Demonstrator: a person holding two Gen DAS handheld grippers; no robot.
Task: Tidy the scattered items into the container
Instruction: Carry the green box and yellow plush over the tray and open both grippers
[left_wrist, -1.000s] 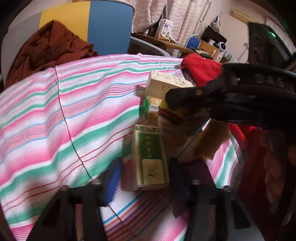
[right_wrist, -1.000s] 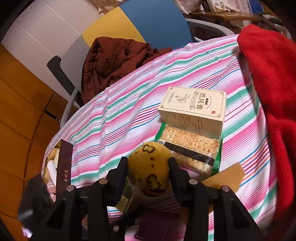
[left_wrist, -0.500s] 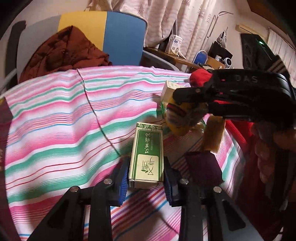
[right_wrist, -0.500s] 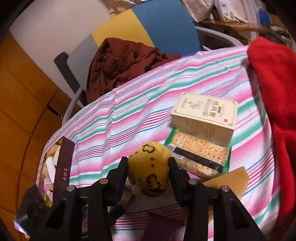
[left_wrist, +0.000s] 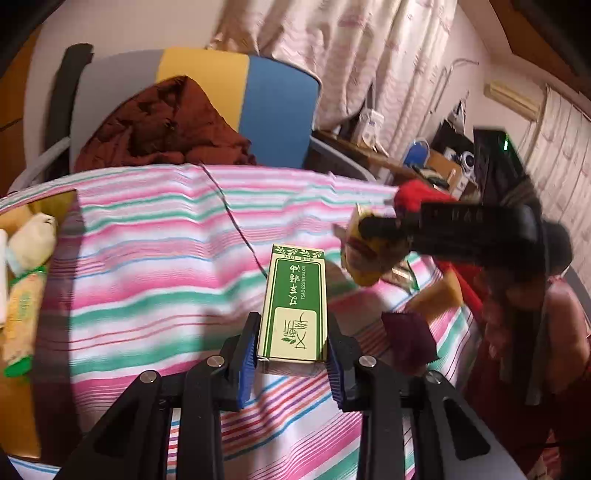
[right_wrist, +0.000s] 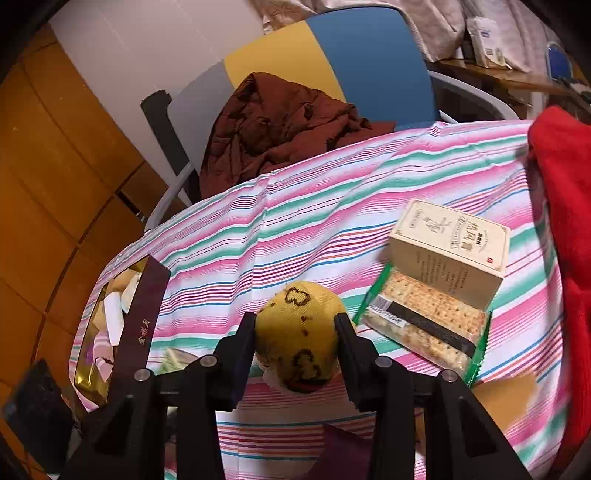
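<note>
The open gold-lined container box is cut off by the left edge in the left wrist view. The black right gripper there is motion-blurred. The cream carton hides the far end of the green-edged cracker packet.

Home room, curtains, striped tablecloth

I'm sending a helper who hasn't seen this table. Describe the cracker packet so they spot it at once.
Start at the striped tablecloth and go to its right side, near the red cloth. There a cream box rests partly on the cracker packet, which lies flat. It is the only clear wrapper with green edges, showing pale square crackers under a dark band.
</note>
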